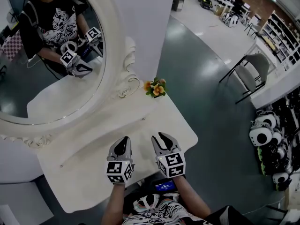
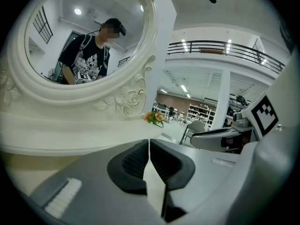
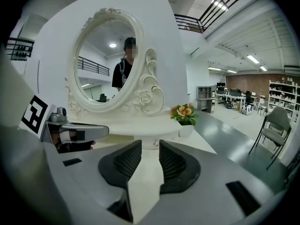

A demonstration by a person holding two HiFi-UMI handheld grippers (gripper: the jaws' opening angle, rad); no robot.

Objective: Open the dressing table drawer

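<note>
The white dressing table point(image 1: 154, 125) carries a low raised shelf under an oval mirror point(image 1: 28, 93). A small round drawer knob point(image 3: 155, 145) shows on the shelf's front; in the head view that knob point(image 1: 144, 119) lies ahead of my right gripper. Both grippers hover side by side over the tabletop near its front edge. My left gripper point(image 1: 123, 145) has its jaws nearly touching with nothing between them point(image 2: 149, 143). My right gripper point(image 1: 161, 139) is open and empty point(image 3: 150, 143), pointing toward the knob and apart from it.
A pot of orange flowers point(image 1: 155, 88) stands at the shelf's right end. A second knob point(image 1: 61, 165) sits far left. A grey chair point(image 1: 251, 74) and white round devices point(image 1: 262, 135) stand on the floor to the right.
</note>
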